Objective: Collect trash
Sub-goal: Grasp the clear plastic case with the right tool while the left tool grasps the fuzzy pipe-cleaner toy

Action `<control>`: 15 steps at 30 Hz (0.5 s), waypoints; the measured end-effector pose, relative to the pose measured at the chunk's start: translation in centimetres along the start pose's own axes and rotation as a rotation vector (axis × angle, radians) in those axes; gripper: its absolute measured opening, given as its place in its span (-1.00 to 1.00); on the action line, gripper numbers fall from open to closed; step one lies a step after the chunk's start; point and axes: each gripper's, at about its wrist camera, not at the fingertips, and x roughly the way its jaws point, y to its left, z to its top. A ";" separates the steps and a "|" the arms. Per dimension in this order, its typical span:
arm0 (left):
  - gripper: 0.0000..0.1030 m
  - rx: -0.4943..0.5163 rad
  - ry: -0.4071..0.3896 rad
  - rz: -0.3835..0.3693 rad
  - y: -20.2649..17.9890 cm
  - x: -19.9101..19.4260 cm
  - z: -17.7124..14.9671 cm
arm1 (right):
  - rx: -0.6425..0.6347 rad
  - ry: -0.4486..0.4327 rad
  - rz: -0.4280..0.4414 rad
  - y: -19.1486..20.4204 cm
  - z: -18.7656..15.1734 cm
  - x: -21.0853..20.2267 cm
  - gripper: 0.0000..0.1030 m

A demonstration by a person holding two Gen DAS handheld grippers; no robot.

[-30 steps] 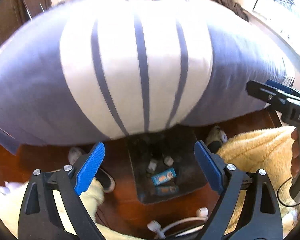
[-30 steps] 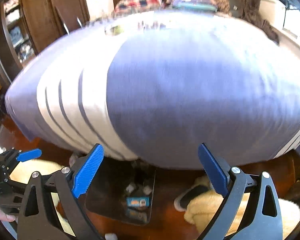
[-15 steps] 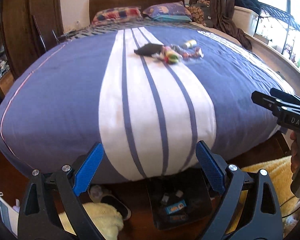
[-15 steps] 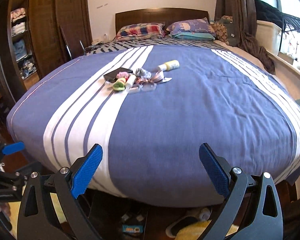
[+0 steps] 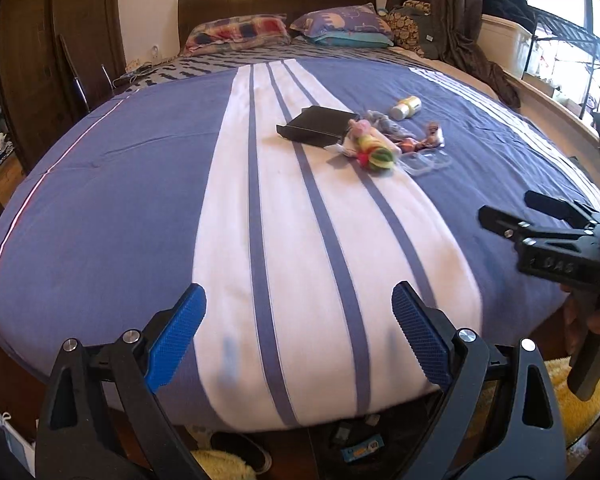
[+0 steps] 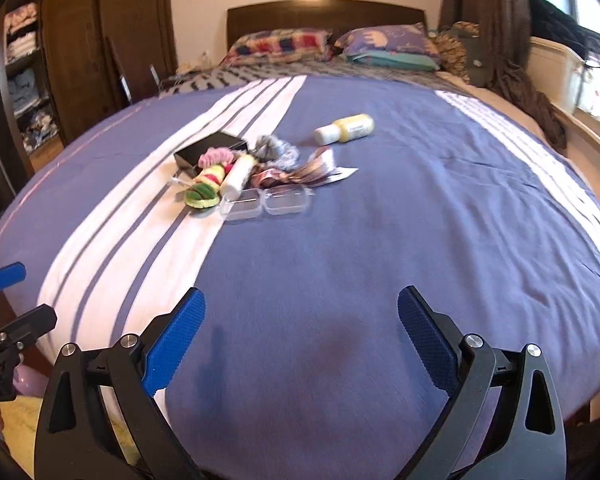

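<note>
Both our left gripper (image 5: 298, 332) and right gripper (image 6: 300, 336) gape wide and empty over the bed (image 6: 380, 248), where trash (image 6: 260, 176) lies heaped beside a black tray (image 6: 210, 150), contents unclear.

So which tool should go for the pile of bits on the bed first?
Probably the right tool. The pile sits almost straight ahead of it. From the left tool the pile lies off to the right. Both are open and empty.

What we counted on the bed

We saw one black box (image 6: 212, 150), one yellow bottle (image 6: 346, 129), two clear plastic cases (image 6: 266, 202) and two pillows (image 6: 332, 44).
</note>
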 end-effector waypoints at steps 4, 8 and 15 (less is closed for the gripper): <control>0.73 0.001 0.014 -0.002 0.5 1.7 1.1 | -0.033 0.025 0.009 1.2 1.5 3.0 0.88; 0.73 0.002 0.015 -0.003 0.9 2.9 2.2 | -0.045 0.033 0.009 1.8 3.3 5.0 0.88; 0.73 0.013 0.007 -0.013 0.9 4.3 4.2 | -0.075 0.056 0.027 1.7 5.2 6.8 0.58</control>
